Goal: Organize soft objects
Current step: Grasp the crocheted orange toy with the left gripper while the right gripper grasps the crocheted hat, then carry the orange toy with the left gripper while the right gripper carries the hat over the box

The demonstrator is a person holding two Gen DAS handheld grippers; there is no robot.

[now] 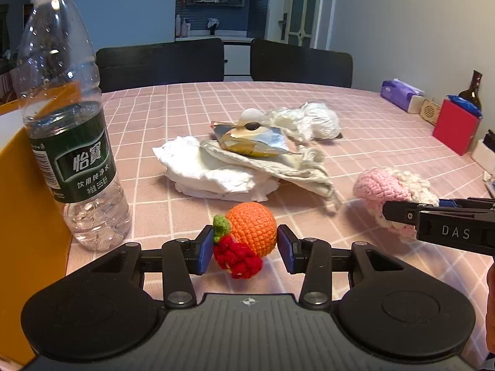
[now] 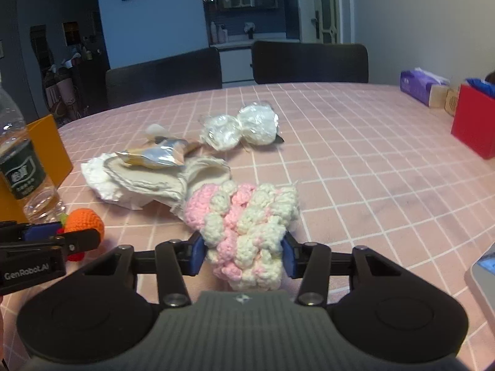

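Observation:
A crochet fruit toy [image 1: 252, 232], an orange ball with a red berry and a green leaf, sits on the pink checked tablecloth [image 1: 355, 142]. My left gripper [image 1: 246, 249] is shut on it, with a blue pad against each side. To its right, a pink and white crochet piece [image 2: 247, 216] is held in my right gripper [image 2: 243, 255], whose pads press into its near end. In the left wrist view the right gripper's fingers [image 1: 399, 211] reach in over that piece [image 1: 380, 185]. The right wrist view shows the left gripper's fingers [image 2: 80, 238] around the orange toy [image 2: 85, 221].
A water bottle [image 1: 71, 154] stands at the left beside a yellow box [image 1: 18, 216]. Mid-table lie crumpled white tissue and cloth [image 1: 222, 170] under a foil wrapper [image 1: 253, 140], with plastic-wrapped white bundles [image 2: 244, 126] behind. A red box [image 2: 470, 123] and a tissue pack [image 2: 417, 88] stand far right.

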